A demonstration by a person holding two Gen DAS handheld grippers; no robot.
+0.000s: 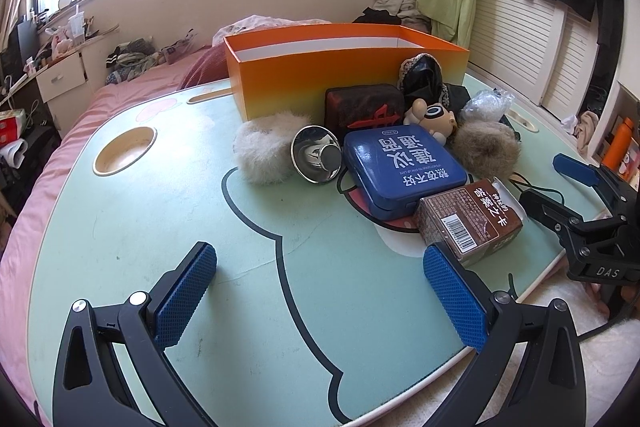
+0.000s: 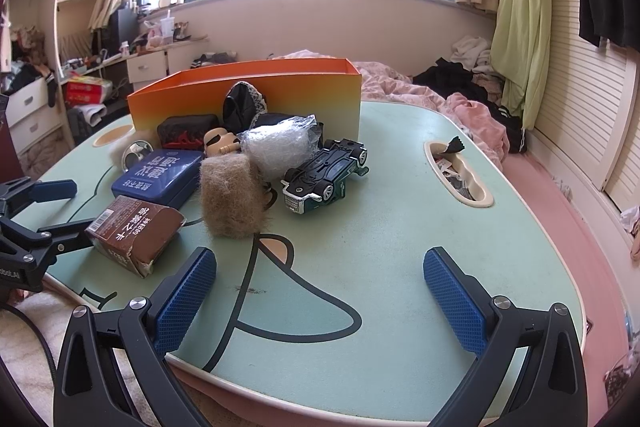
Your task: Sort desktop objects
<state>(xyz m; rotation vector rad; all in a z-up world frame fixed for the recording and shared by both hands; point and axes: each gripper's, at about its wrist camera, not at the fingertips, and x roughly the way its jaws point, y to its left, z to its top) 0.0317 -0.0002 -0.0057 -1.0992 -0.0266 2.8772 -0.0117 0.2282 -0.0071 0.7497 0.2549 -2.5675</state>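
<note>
Behind clutter: orange box (image 2: 256, 95) | nearest: brown carton (image 2: 132, 231), fur pad (image 2: 230, 195)

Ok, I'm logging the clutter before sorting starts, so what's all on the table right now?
table: 1, pale green, on the bed
box: 1, orange, open, back of table
tin: 1, blue, middle of pile
carton: 1, brown, lying down, near edge
bowl: 1, steel, tipped, left of tin
white puff: 1, left of bowl
tan puff: 1, right of tin
toy car: 1, green-black, upside down
plastic bag: 1, clear, behind car
figure: 1, beige, behind tin
dark pouch: 1, against box
left tool: 1, blue pads, open
right tool: 1, blue pads, open
</note>
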